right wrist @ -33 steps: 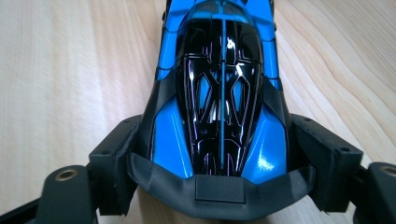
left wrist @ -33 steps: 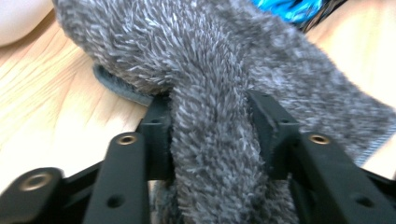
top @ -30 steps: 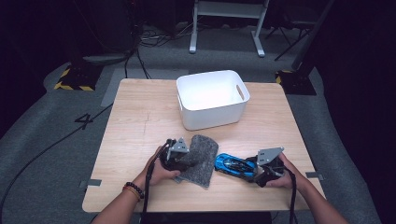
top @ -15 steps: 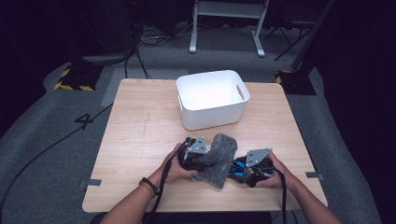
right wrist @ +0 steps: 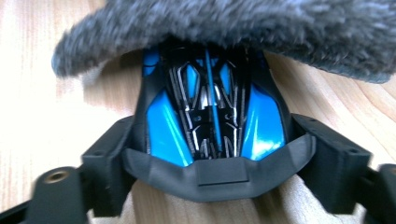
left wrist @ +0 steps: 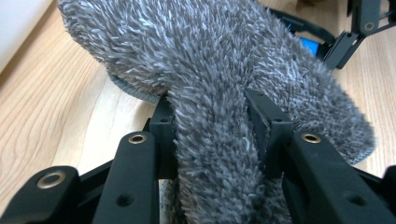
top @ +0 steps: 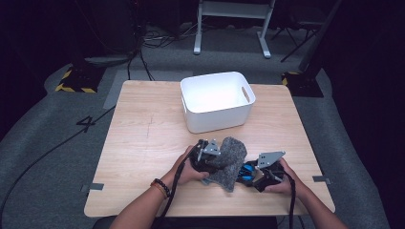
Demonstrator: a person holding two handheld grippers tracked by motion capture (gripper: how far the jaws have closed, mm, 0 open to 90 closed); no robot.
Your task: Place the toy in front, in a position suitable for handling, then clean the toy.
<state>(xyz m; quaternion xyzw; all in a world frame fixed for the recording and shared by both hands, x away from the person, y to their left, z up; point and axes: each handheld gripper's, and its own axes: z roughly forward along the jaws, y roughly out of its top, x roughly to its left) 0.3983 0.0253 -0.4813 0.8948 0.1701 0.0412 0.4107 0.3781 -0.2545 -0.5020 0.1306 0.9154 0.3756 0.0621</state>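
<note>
A grey fuzzy cloth is pinched in my left gripper, whose jaws are shut on a fold of it. The cloth drapes to the right over the nose of a blue and black toy car. My right gripper grips that car by its sides. In the right gripper view the car sits tail-first between the jaws, and the cloth covers its front. Those jaws have just eased open slightly with the car still between them.
A white plastic bin with handle slots stands at the back middle of the wooden table. The person's forearms come in from the front edge. Cables and a stand's legs lie on the grey floor beyond.
The left gripper has carried the cloth to the right, and it now overlaps the car's front. The right gripper and car have shifted a little to the left, toward it.
</note>
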